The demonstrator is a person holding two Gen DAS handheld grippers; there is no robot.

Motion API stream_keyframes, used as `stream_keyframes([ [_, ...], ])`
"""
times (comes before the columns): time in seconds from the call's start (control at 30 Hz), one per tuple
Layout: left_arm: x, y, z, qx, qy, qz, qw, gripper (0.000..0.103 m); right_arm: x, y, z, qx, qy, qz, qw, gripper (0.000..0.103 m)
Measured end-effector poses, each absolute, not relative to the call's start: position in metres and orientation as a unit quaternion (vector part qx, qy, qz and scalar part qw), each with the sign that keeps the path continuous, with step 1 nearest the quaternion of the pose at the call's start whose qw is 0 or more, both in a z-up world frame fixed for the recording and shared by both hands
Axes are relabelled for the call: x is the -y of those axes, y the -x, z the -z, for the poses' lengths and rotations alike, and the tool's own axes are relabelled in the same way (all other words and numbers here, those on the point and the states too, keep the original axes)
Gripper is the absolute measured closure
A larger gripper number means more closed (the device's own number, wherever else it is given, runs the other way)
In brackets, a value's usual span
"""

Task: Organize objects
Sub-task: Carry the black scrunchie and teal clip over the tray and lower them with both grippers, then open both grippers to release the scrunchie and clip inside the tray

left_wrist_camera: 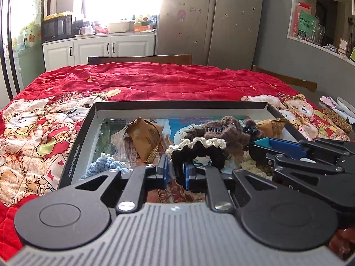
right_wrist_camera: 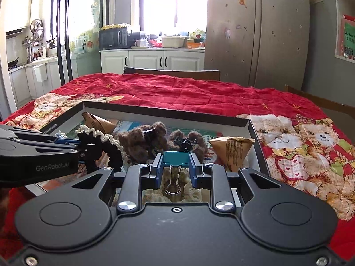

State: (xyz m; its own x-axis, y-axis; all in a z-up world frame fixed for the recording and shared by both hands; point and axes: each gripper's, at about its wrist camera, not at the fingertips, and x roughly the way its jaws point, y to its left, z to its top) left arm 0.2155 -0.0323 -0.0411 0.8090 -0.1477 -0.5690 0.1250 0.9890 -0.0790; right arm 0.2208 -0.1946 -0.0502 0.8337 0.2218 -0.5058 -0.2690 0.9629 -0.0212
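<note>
In the left wrist view, my left gripper (left_wrist_camera: 176, 173) is shut on a black scrunchie (left_wrist_camera: 199, 150) with a cream lace edge, held just above a shallow black box (left_wrist_camera: 177, 105). My right gripper (right_wrist_camera: 176, 163) is shut on a teal binder clip (right_wrist_camera: 176, 157), whose wire handles hang back between the fingers. It hovers over the same box (right_wrist_camera: 166, 110). Each view shows the other gripper beside it: the right gripper (left_wrist_camera: 273, 149) with the clip (left_wrist_camera: 261, 143), and the left gripper (right_wrist_camera: 84, 148) with the scrunchie (right_wrist_camera: 106, 144).
The box holds brown furry scrunchies (right_wrist_camera: 142, 139) with black claw clips, tan paper packets (left_wrist_camera: 144, 137) (right_wrist_camera: 231, 153), a blue yarn piece (left_wrist_camera: 104, 166) and a cream scrunchie (right_wrist_camera: 177, 190). A red bear quilt (left_wrist_camera: 155, 82) covers the table. Wooden chairs stand behind it.
</note>
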Motion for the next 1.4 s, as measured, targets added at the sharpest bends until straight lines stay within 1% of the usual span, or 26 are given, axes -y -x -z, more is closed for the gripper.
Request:
stream_keyframes([
  [0.5, 0.035, -0.218, 0.045, -0.303, 0.005, 0.07, 0.951, 0.085, 0.195, -0.226, 0.056, -0.268, 0.046, -0.125, 0.954, 0.08],
  [0.57, 0.035, -0.218, 0.046, -0.302, 0.004, 0.07, 0.951, 0.084, 0.195, -0.226, 0.056, -0.268, 0.046, -0.124, 0.954, 0.08],
  [0.6, 0.035, -0.218, 0.046, -0.302, 0.005, 0.069, 0.951, 0.081, 0.195, -0.226, 0.057, -0.268, 0.046, -0.124, 0.954, 0.079],
  [0.63, 0.035, -0.218, 0.046, -0.302, 0.005, 0.068, 0.951, 0.075, 0.195, -0.226, 0.057, -0.268, 0.046, -0.125, 0.954, 0.079],
  [0.67, 0.035, -0.218, 0.046, -0.303, 0.006, 0.068, 0.951, 0.063, 0.195, -0.227, 0.057, -0.269, 0.044, -0.125, 0.954, 0.079],
  [0.7, 0.034, -0.217, 0.046, -0.302, 0.006, 0.066, 0.951, 0.061, 0.196, -0.227, 0.057, -0.269, 0.043, -0.125, 0.954, 0.079],
  [0.83, 0.034, -0.216, 0.044, -0.298, 0.007, 0.066, 0.952, 0.06, 0.197, -0.227, 0.056, -0.269, 0.037, -0.125, 0.954, 0.079],
  [0.9, 0.034, -0.215, 0.043, -0.296, 0.008, 0.068, 0.953, 0.057, 0.197, -0.227, 0.056, -0.268, 0.035, -0.125, 0.955, 0.079],
  [0.93, 0.034, -0.214, 0.043, -0.295, 0.008, 0.068, 0.953, 0.05, 0.197, -0.226, 0.056, -0.267, 0.035, -0.124, 0.955, 0.079],
  [0.97, 0.034, -0.214, 0.042, -0.293, 0.009, 0.067, 0.954, 0.042, 0.197, -0.226, 0.056, -0.266, 0.034, -0.124, 0.955, 0.077],
  [1.0, 0.034, -0.213, 0.041, -0.29, 0.01, 0.064, 0.955, 0.04, 0.197, -0.226, 0.055, -0.264, 0.033, -0.124, 0.956, 0.074],
  [1.03, 0.034, -0.212, 0.04, -0.286, 0.011, 0.062, 0.956, 0.039, 0.198, -0.225, 0.055, -0.262, 0.031, -0.123, 0.957, 0.068],
  [1.07, 0.033, -0.211, 0.039, -0.284, 0.012, 0.062, 0.957, 0.038, 0.199, -0.224, 0.054, -0.258, 0.028, -0.121, 0.958, 0.064],
  [1.27, 0.031, -0.206, 0.034, -0.274, 0.02, 0.061, 0.96, 0.028, 0.203, -0.22, 0.047, -0.247, 0.015, -0.124, 0.961, 0.064],
  [1.4, 0.033, -0.2, 0.03, -0.263, 0.018, 0.064, 0.962, 0.024, 0.203, -0.217, 0.043, -0.244, 0.015, -0.127, 0.961, 0.064],
])
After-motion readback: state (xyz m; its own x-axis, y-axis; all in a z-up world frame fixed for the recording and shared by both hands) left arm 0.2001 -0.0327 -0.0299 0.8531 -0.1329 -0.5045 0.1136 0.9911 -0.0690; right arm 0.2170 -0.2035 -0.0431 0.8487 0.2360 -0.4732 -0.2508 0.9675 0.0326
